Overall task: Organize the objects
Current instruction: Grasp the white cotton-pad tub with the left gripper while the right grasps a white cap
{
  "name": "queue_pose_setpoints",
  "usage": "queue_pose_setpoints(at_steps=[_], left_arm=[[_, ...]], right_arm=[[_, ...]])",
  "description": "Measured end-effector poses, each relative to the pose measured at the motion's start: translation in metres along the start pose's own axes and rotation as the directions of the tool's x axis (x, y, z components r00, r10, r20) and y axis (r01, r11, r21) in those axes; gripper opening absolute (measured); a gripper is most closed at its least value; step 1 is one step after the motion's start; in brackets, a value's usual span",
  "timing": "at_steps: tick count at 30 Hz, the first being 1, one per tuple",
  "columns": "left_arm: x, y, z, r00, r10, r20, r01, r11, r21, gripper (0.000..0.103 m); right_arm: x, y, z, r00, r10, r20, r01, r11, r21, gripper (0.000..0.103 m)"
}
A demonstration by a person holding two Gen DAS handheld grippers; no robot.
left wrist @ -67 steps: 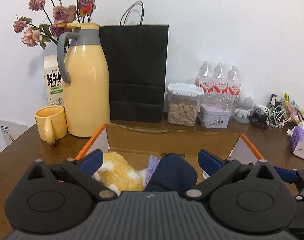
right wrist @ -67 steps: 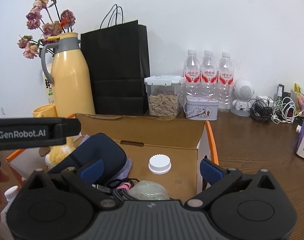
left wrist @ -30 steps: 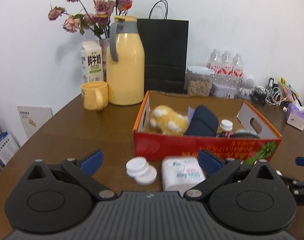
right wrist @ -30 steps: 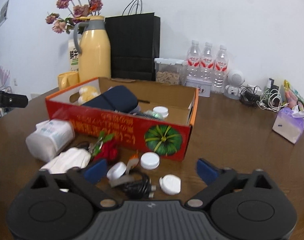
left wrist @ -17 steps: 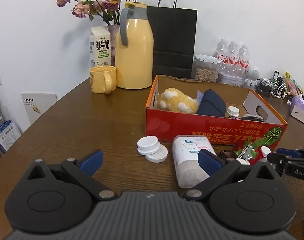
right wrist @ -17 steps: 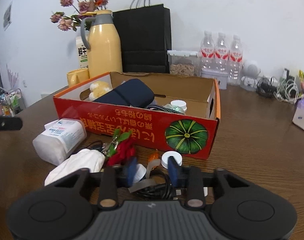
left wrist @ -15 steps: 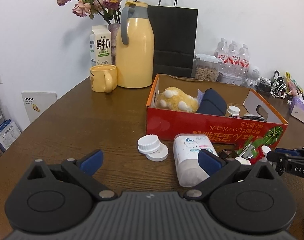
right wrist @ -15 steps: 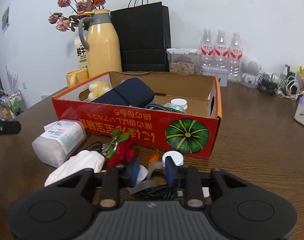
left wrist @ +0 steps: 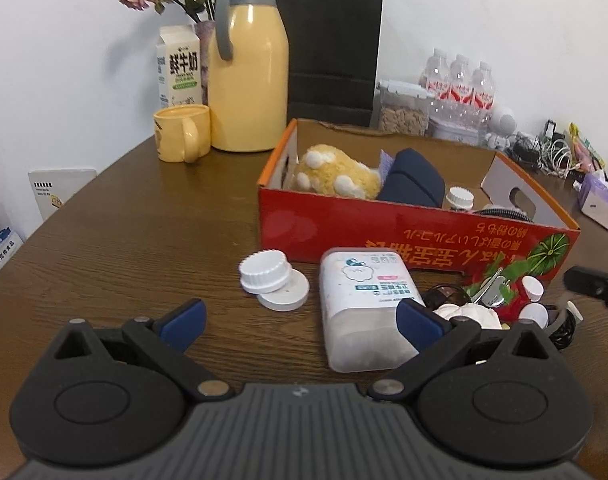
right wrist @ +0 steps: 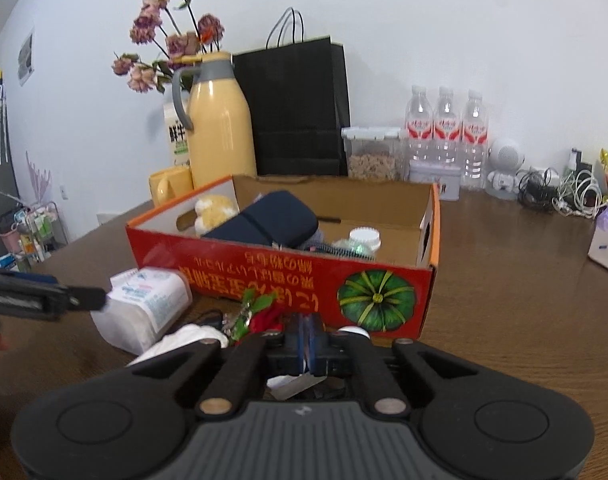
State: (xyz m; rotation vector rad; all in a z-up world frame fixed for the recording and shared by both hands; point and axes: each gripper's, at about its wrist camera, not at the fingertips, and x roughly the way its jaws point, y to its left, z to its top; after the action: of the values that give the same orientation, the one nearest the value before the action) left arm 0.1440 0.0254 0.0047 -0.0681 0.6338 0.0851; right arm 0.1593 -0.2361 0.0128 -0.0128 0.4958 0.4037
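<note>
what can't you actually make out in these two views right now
- Right wrist view: what, if anything, the right gripper has pinched; its jaws have just closed and its own body hides the pile beneath.
- Left wrist view: the small items right of the wipes pack, partly hidden by the left gripper finger.
- Both views: the floor of the red box, hidden behind its front wall.

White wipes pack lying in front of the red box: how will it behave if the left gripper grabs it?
The wipes pack looks like a soft film pouch, so it will probably squash and sag under the pads instead of staying stiff. Its glossy wrapper may slip. Lying flat on the table, it seems unlikely to roll. The left gripper stands open around its near end.
</note>
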Motion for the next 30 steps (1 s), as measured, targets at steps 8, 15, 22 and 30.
queue_pose_setpoints(at_steps=[8, 15, 22, 30], left_arm=[[0.02, -0.024, 0.01, 1.0, -0.021, -0.011, 0.021, 1.0, 0.007, 0.103], [0.039, -0.04, 0.006, 0.999, 0.017, -0.035, -0.016, 0.999, 0.027, 0.103], [0.042, -0.041, 0.005, 0.999, -0.021, -0.026, 0.021, 1.0, 0.019, 0.067], [0.018, -0.042, 0.007, 0.996, -0.05, 0.067, 0.046, 0.997, 0.06, 0.067]], right_arm=[[-0.012, 0.0, 0.008, 0.999, 0.001, 0.039, -0.001, 1.0, -0.007, 0.002], [-0.012, 0.002, 0.011, 0.999, 0.015, 0.049, -0.014, 1.0, -0.01, 0.002], [-0.008, 0.007, 0.011, 0.998, 0.039, 0.05, -0.038, 0.999, -0.02, 0.002], [-0.011, 0.01, 0.019, 0.996, 0.043, 0.076, -0.041, 0.999, -0.035, 0.002]])
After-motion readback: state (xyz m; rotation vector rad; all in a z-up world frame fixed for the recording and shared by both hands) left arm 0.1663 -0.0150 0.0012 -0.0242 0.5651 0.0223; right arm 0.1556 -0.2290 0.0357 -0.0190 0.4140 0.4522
